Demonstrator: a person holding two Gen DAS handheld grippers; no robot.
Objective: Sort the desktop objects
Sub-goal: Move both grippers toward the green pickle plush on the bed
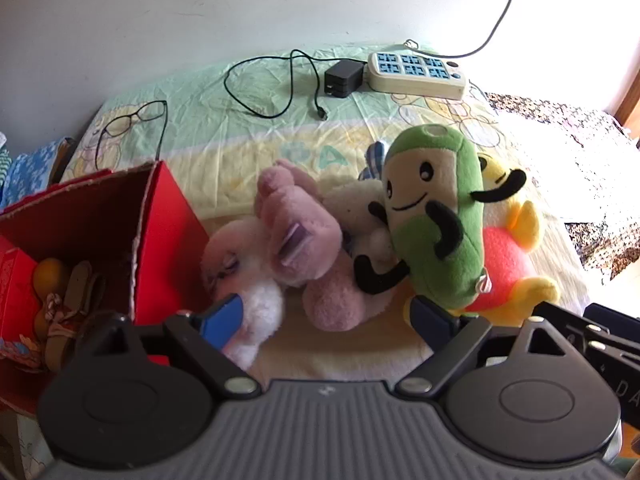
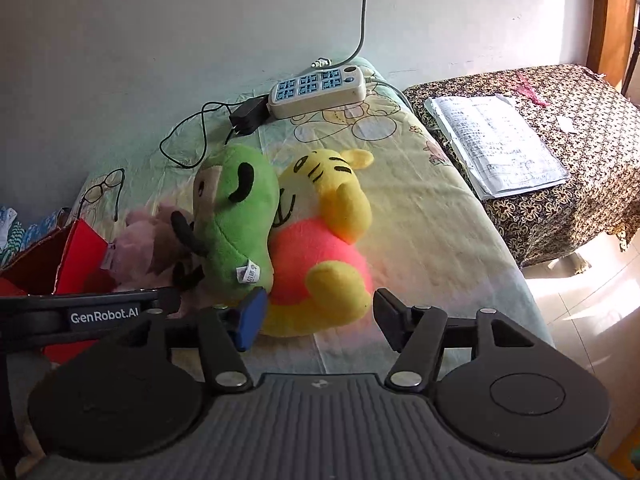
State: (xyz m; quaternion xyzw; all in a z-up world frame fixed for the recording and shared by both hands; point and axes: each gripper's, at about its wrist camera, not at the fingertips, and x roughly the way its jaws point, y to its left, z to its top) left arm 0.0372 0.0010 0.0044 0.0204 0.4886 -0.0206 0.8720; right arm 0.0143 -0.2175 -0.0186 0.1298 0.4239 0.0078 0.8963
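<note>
A: So, from the left: red box [image 1: 160, 220] at frame left, then the pink plush [image 1: 296, 240], green plush [image 1: 436, 216] and yellow plush [image 1: 516, 264] heaped mid-frame on the bed [image 1: 248, 120].

B: All look light and squashy. The left gripper [image 1: 324, 318] gapes wide around the pink one; the right gripper [image 2: 320, 316] stands open around the yellow one's base. Best pinch a thick body, not a limb.

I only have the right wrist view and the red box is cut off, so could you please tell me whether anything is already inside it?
Observer: Yes, the red box holds a yellow toy and a wooden piece.
Operator: Is the left gripper holding anything?
Observer: No, the left gripper is open, one finger against the pink plush.
Operator: Anything hidden behind the green plush?
Observer: A white plush lies behind the green plush.
</note>
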